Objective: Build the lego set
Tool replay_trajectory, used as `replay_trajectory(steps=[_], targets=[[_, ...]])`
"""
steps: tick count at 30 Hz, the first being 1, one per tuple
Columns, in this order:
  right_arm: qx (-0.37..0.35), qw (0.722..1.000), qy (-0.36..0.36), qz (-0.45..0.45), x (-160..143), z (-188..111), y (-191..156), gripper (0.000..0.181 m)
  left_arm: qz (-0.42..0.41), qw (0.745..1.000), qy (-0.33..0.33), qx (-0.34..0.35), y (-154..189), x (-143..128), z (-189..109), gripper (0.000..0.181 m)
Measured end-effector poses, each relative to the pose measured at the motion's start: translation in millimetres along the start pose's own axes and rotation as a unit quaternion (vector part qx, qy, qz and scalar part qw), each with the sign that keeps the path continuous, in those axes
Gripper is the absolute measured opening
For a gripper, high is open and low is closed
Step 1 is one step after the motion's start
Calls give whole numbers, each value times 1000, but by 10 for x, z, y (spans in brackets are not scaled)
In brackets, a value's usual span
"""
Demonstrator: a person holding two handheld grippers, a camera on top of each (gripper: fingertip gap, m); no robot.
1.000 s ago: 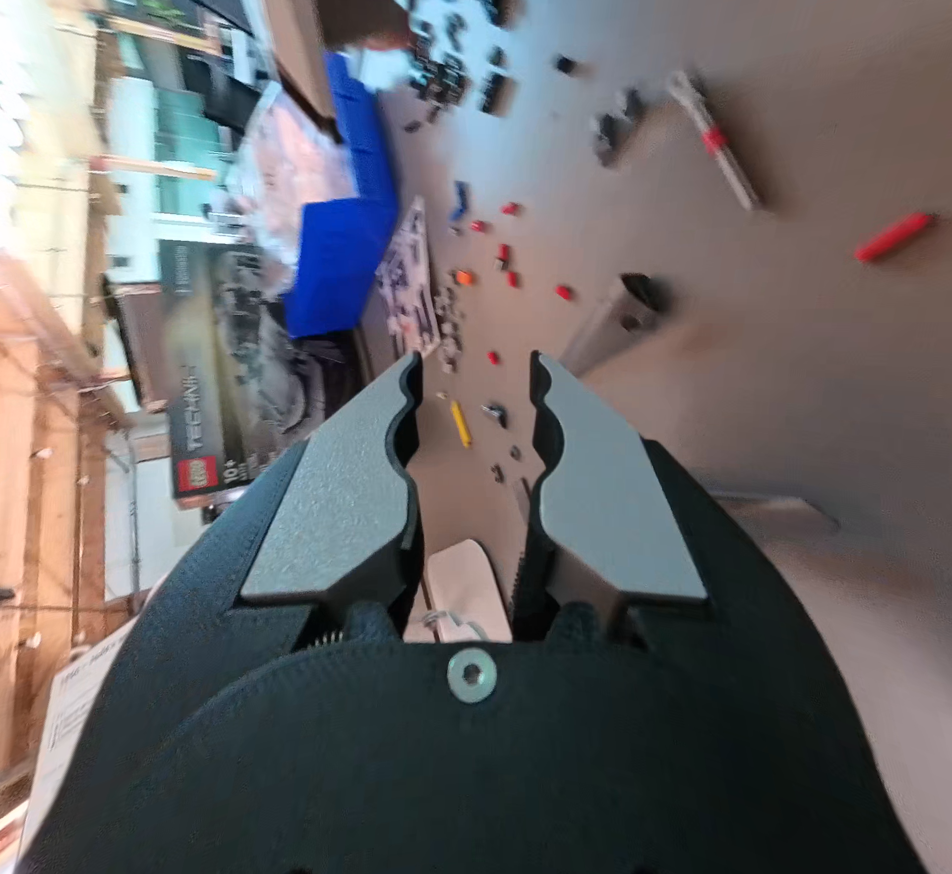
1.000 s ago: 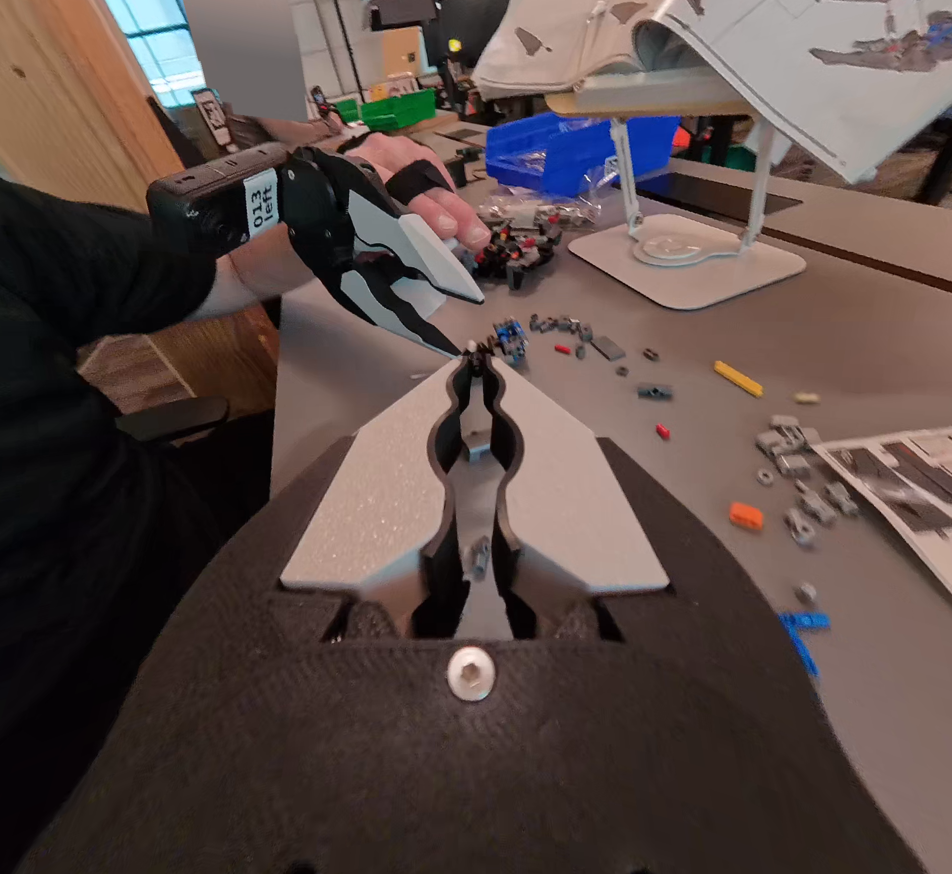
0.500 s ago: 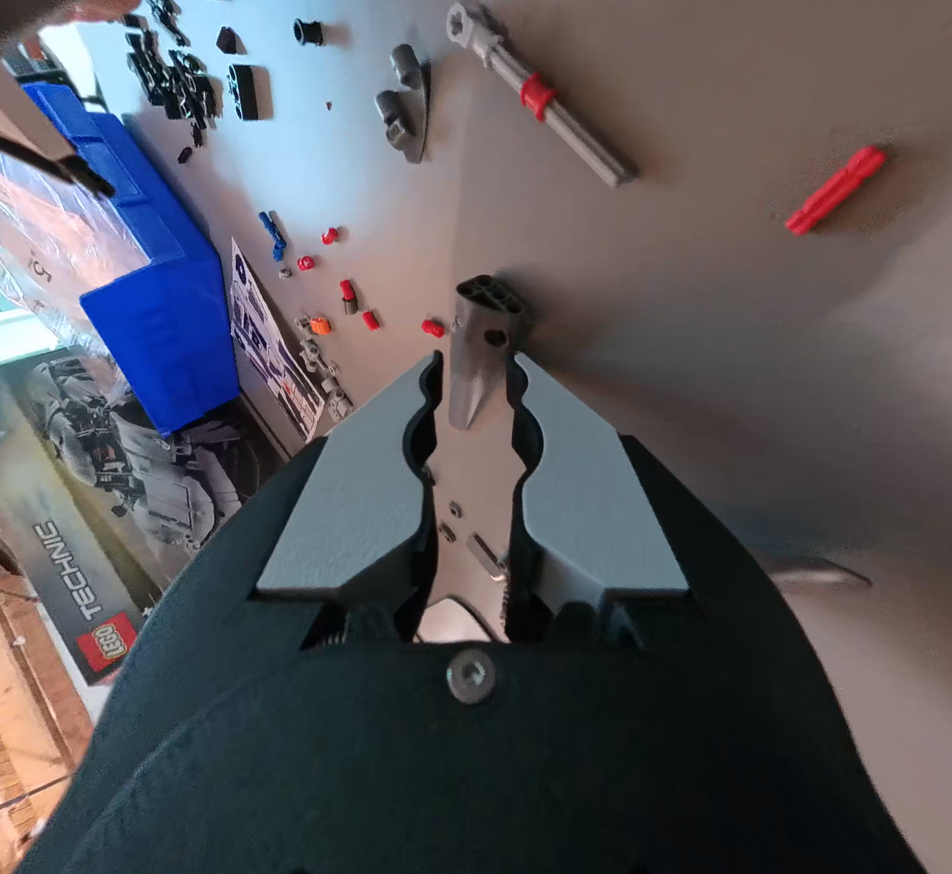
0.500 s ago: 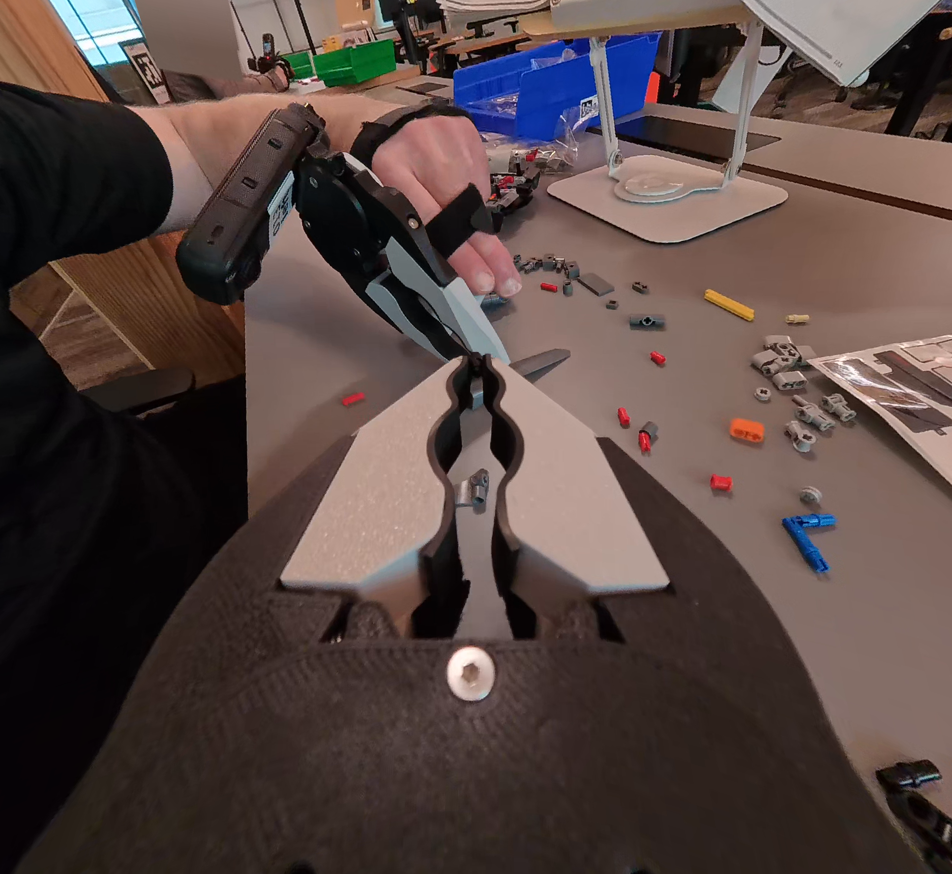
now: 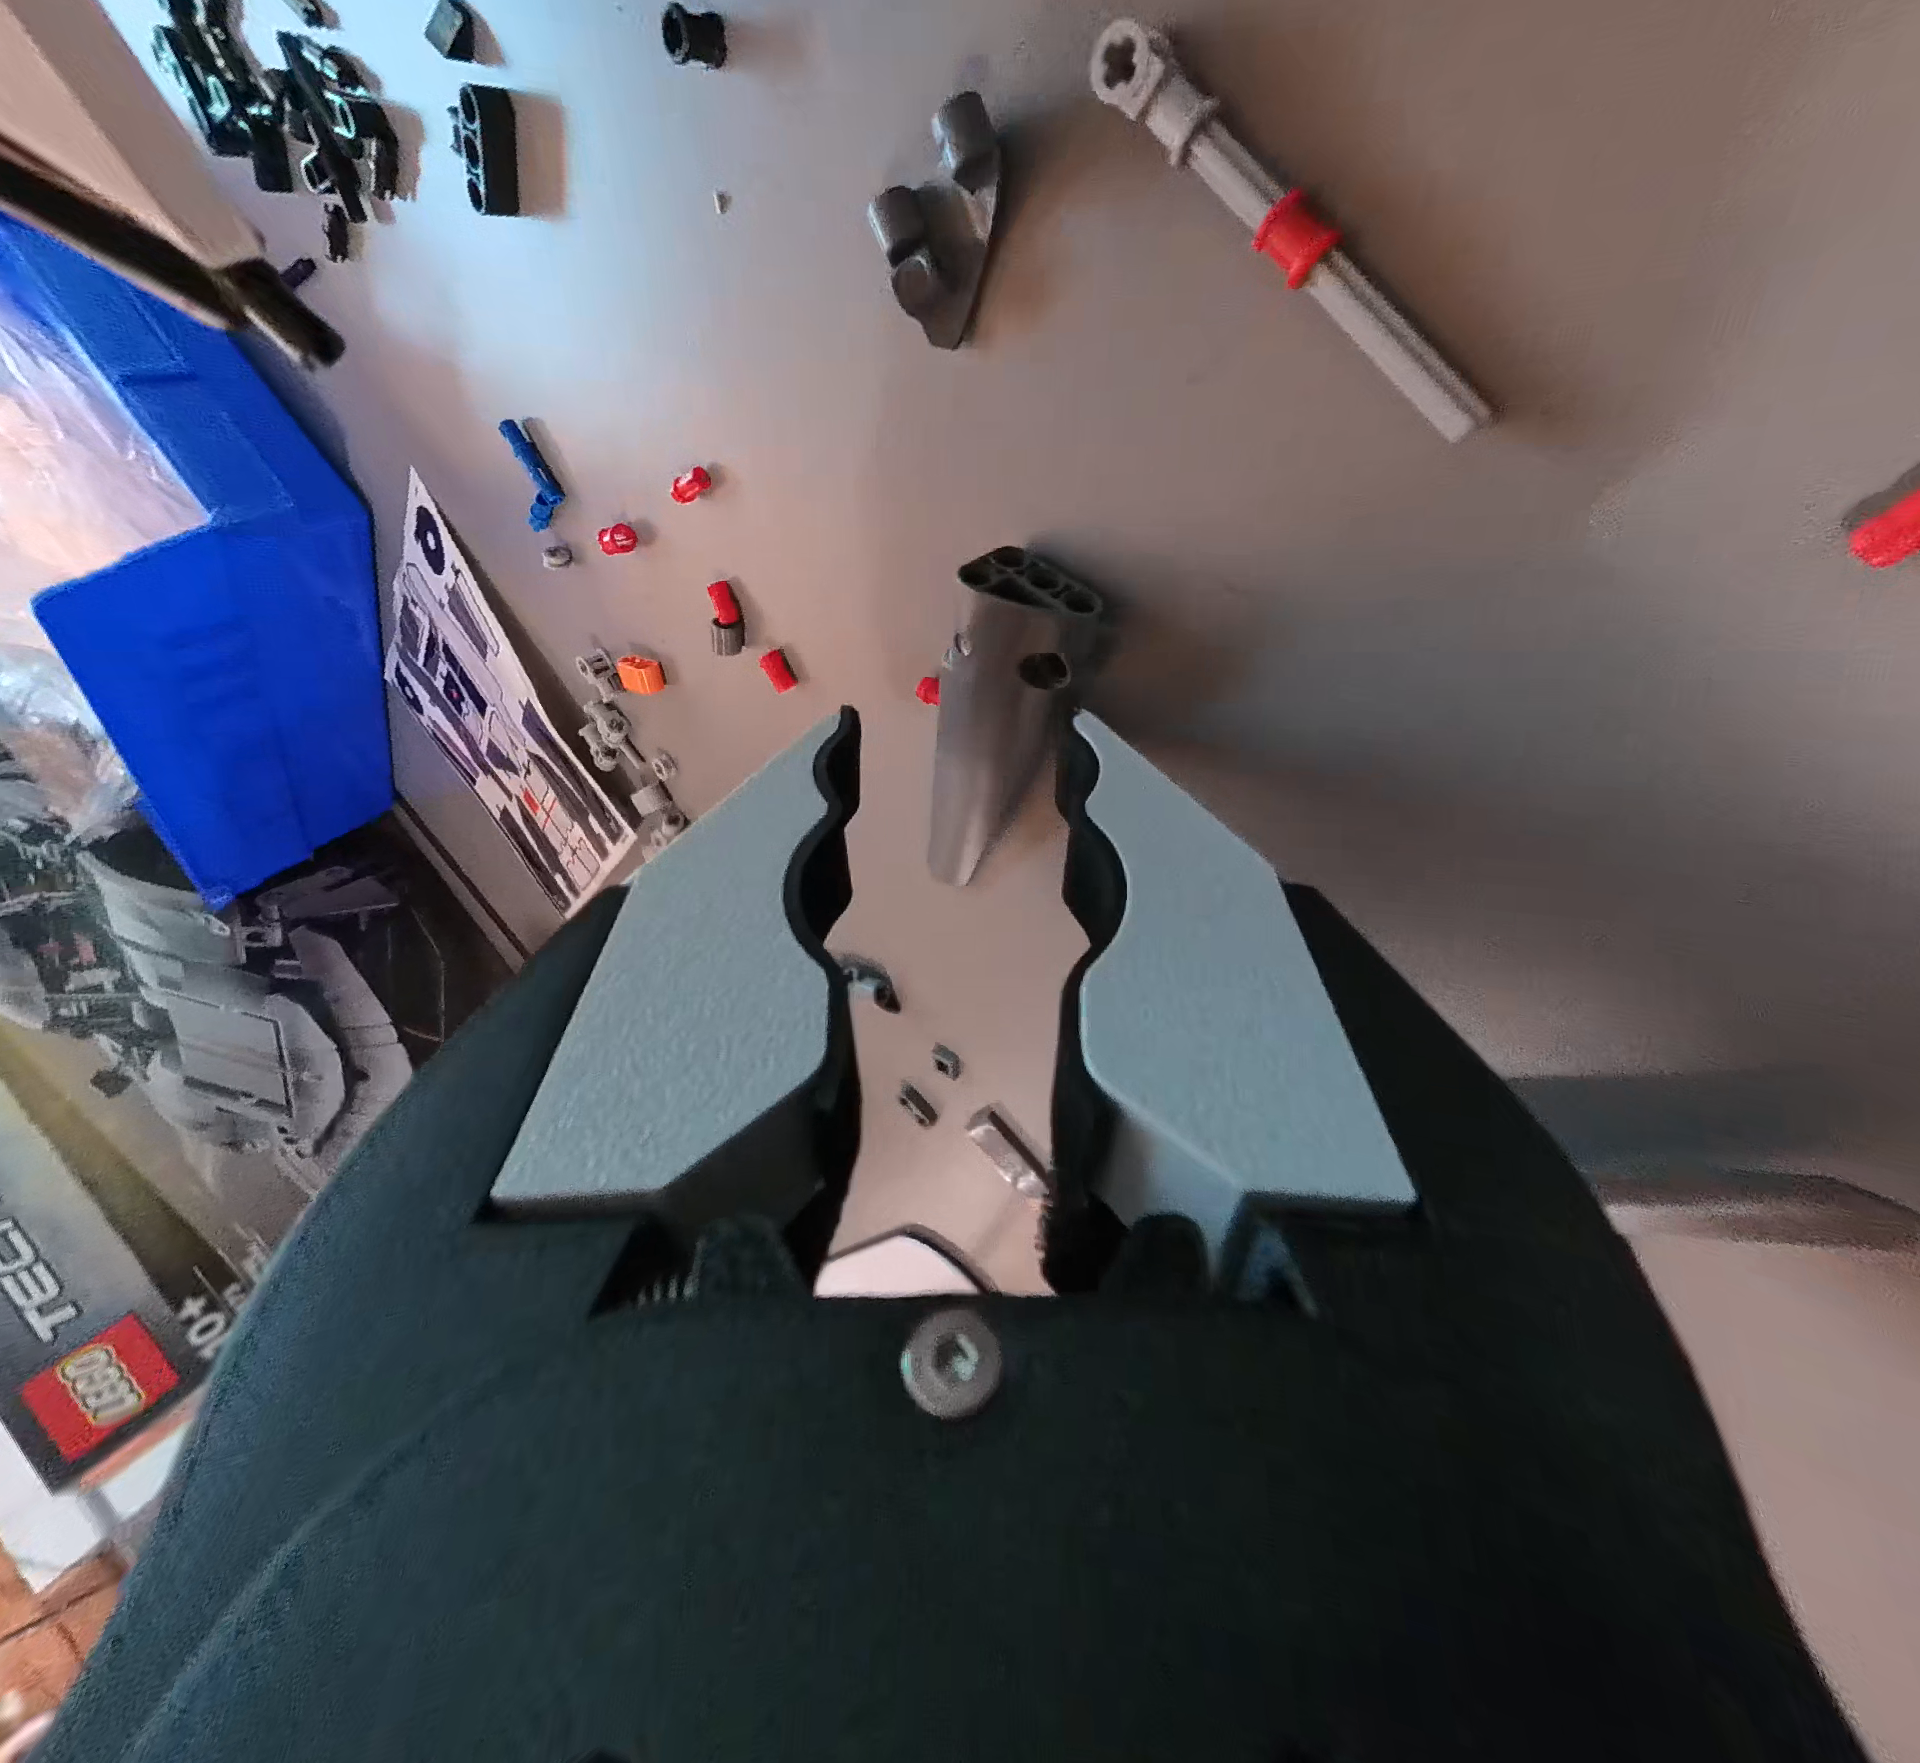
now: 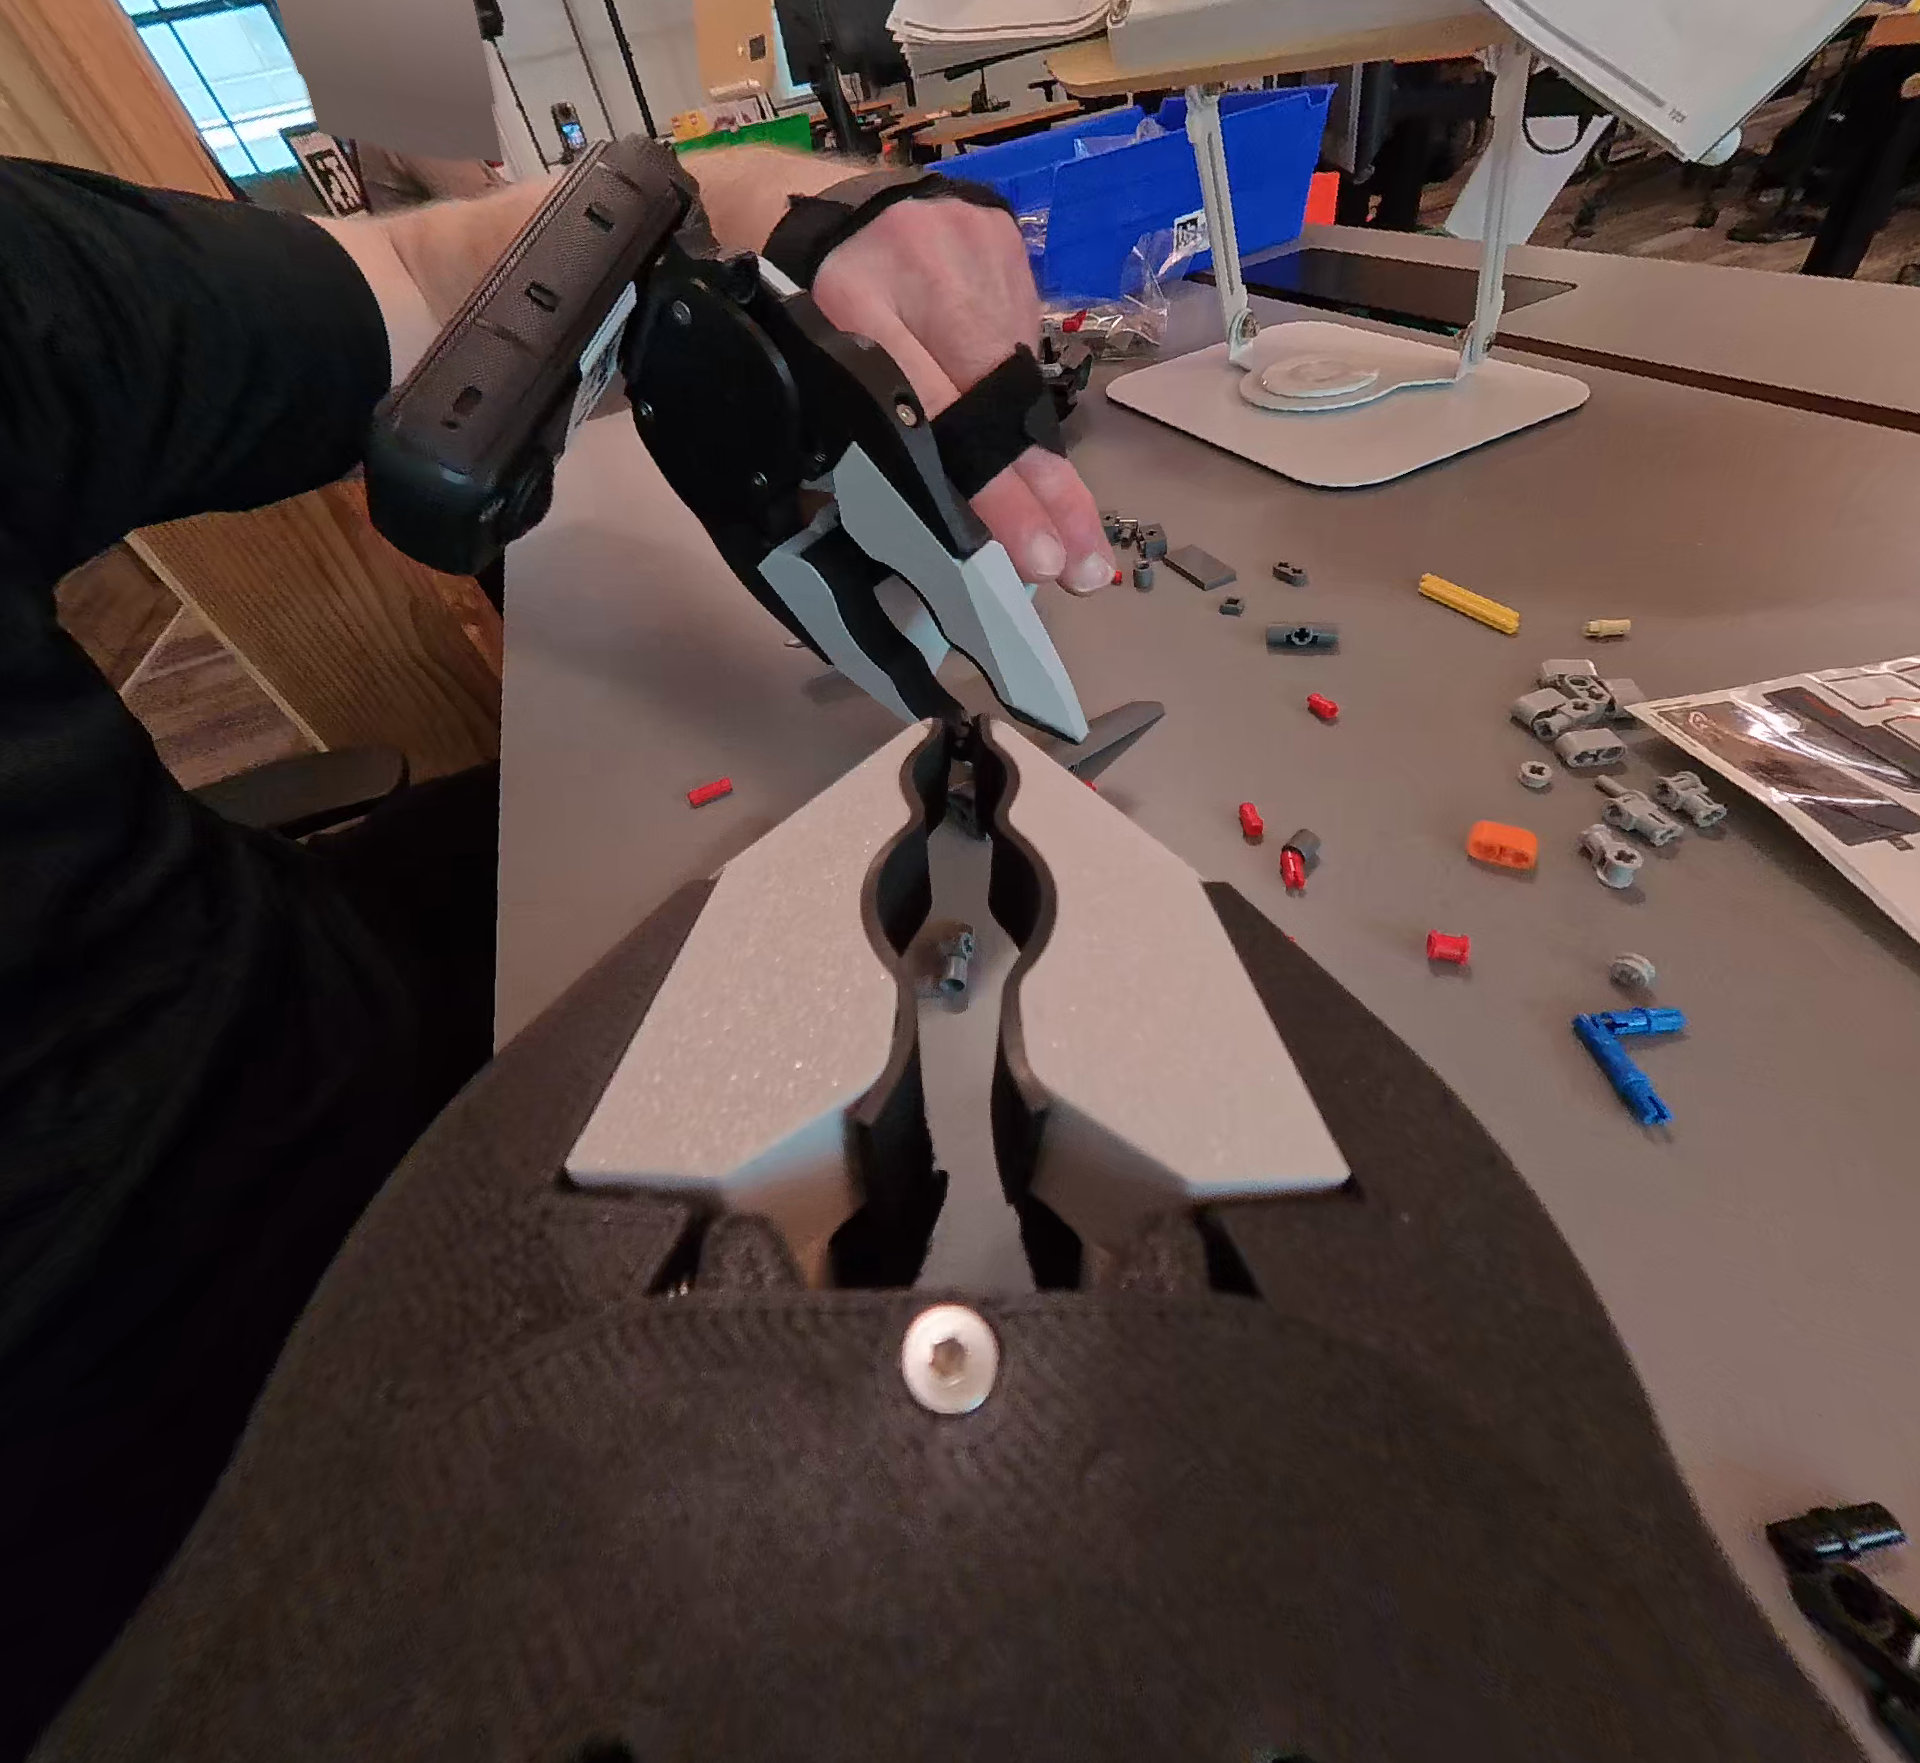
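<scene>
My left gripper (image 5: 961, 726) is open, its fingertips on either side of a dark grey tapered panel piece (image 5: 1003, 674) lying on the grey table (image 5: 1455, 778). The right finger is at the piece's edge and the left finger stands apart from it. In the right wrist view the left gripper (image 6: 1003, 721) points down at the same panel (image 6: 1117, 731), held in a person's hand (image 6: 935, 300). My right gripper (image 6: 961, 731) is shut, with a small dark piece (image 6: 964, 778) pinched at its tips, just in front of the left gripper.
Loose parts are scattered around: a grey axle with a red bush (image 5: 1288, 238), a grey panel (image 5: 940, 248), black pieces (image 5: 281, 103), red pins (image 6: 1446, 946), an orange piece (image 6: 1501, 846) and blue pins (image 6: 1621, 1053). A blue bin (image 5: 229, 643), a sticker sheet (image 6: 1818, 757) and a booklet stand (image 6: 1351, 404) lie beyond. My hands' fingertips stand some 11 cm from each other.
My left gripper has swung down to the table and closed in on the grey panel, which now sits between its fingertips. My right gripper stayed shut and drew closer to the left one.
</scene>
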State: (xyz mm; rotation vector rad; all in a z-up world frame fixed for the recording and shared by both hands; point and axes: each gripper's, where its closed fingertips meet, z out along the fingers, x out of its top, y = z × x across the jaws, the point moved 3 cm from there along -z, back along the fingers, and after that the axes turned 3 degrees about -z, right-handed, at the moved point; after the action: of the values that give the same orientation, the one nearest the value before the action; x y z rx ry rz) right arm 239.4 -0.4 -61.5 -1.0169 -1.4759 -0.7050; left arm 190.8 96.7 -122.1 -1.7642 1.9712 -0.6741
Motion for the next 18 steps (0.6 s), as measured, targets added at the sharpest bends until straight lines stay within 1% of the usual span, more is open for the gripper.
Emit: replay_trajectory(steps=[2, 3, 4, 7, 9, 12, 13, 14, 16, 18], targets=[[1, 1000, 0, 0, -1, 5, 0, 2, 12, 1000, -3, -22, -6, 16, 39, 26], [0, 1000, 0, 0, 0, 5, 0, 2, 17, 999, -3, -35, 2, 25, 63, 17], [-1, 1000, 1, -1, 0, 2, 1, 2, 24, 999, 0, -39, -11, 39, 81, 15], [-4, 1000, 3, 0, 2, -19, 12, 2, 30, 998, -3, -51, -55, 61, 113, 15], [-6, 1000, 4, 1, 1, -32, 22, 2, 34, 998, -2, -54, -73, 83, 140, 11], [-10, 1000, 3, 2, -2, -51, 44, 1, 17, 997, 1, -79, -95, 99, 152, 10], [-13, 1000, 1, 2, -8, -57, 54, 1, 9, 996, 2, -86, -98, 104, 164, 6], [-17, 1000, -1, 1, -14, -64, 61, 1, -4, 996, 2, -88, -111, 114, 178, 6], [-25, 1000, -10, -5, -37, -78, 64, 1, -27, 996, 7, -83, -138, 137, 199, 5], [-37, 999, -19, -15, -60, -91, 69, 1, -44, 997, 11, -54, -167, 138, 220, 4]])
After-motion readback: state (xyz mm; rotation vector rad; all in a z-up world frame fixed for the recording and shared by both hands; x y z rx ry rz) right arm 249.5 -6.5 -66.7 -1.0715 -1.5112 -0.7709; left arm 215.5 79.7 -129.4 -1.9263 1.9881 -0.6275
